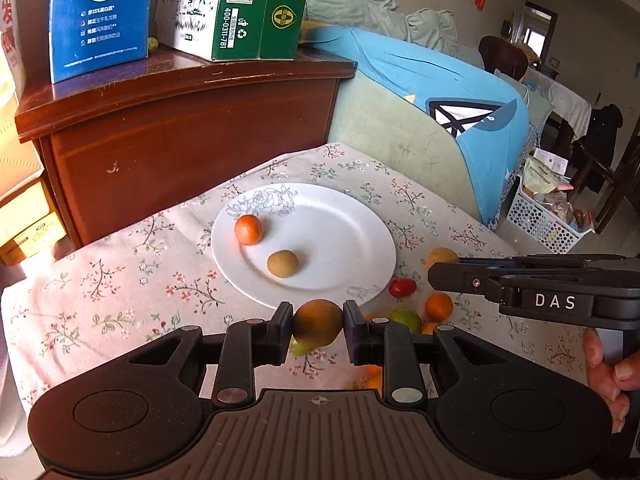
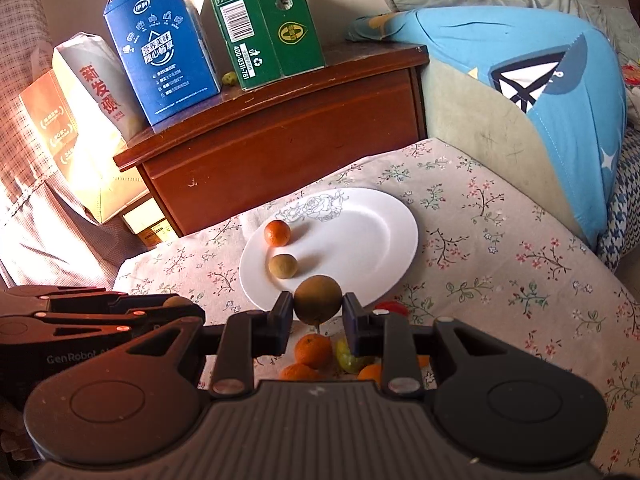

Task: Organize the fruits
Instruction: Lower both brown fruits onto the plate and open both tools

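Observation:
A white plate [image 1: 340,240] [image 2: 360,232] lies on the floral cloth and holds a small orange [image 1: 248,230] [image 2: 277,233] and a small brown fruit [image 1: 282,264] [image 2: 283,266]. My left gripper [image 1: 318,322] is shut on a brown-green round fruit [image 1: 318,322] just in front of the plate's near rim. My right gripper [image 2: 318,306] is shut on a brown round fruit [image 2: 318,300] over the plate's near edge. Loose fruit lies below: oranges [image 1: 439,306] [image 2: 313,350], a green fruit [image 1: 406,318] [image 2: 346,358], a red tomato [image 1: 403,287] [image 2: 394,307].
A dark wooden cabinet [image 1: 180,140] [image 2: 280,128] stands behind the table with blue [image 1: 100,12] [image 2: 164,48] and green cartons [image 1: 256,8] [image 2: 268,20]. A sofa with a blue cloth [image 1: 460,92] [image 2: 560,80] lies to the right. A white basket [image 1: 540,220] sits on the floor.

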Motion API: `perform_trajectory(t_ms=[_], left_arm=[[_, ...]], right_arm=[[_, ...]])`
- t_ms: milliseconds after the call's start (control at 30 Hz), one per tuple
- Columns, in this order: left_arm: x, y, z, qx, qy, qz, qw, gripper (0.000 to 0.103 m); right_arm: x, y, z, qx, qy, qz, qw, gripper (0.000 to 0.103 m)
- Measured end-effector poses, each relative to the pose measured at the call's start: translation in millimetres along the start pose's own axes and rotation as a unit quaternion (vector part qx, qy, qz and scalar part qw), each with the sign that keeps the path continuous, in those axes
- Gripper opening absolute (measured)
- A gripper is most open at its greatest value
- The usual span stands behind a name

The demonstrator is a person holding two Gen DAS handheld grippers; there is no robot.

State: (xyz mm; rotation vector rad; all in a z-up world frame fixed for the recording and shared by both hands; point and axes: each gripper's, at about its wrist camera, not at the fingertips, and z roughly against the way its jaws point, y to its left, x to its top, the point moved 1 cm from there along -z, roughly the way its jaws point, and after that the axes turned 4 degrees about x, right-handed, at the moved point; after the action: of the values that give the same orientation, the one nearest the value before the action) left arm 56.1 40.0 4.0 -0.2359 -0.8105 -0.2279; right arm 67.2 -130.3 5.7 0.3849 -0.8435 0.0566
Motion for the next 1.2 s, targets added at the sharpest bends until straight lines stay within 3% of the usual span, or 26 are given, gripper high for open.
perform_trajectory(t_ms=[267, 667, 1200], left_arm=[[16.8, 0.7, -46.6, -0.007, 0.014, -0.027, 0.9995, 0.024], [23.0, -2.9, -93.0, -0.011, 0.04, -0.027, 0.9988, 0.024], [34.1, -4.2, -97.3, -0.006, 0.036, -0.019, 0.9991, 0.027]], right_arm=[[16.2, -21.8, -29.4, -0.017, 0.006, 0.002, 1.0, 0.027], [22.1, -37.2, -66.1, -0.013, 0.034, -0.019, 0.999, 0.027], [28.7, -49.6, -75.6, -0.022, 0.034, -0.043, 0.998, 0.031]])
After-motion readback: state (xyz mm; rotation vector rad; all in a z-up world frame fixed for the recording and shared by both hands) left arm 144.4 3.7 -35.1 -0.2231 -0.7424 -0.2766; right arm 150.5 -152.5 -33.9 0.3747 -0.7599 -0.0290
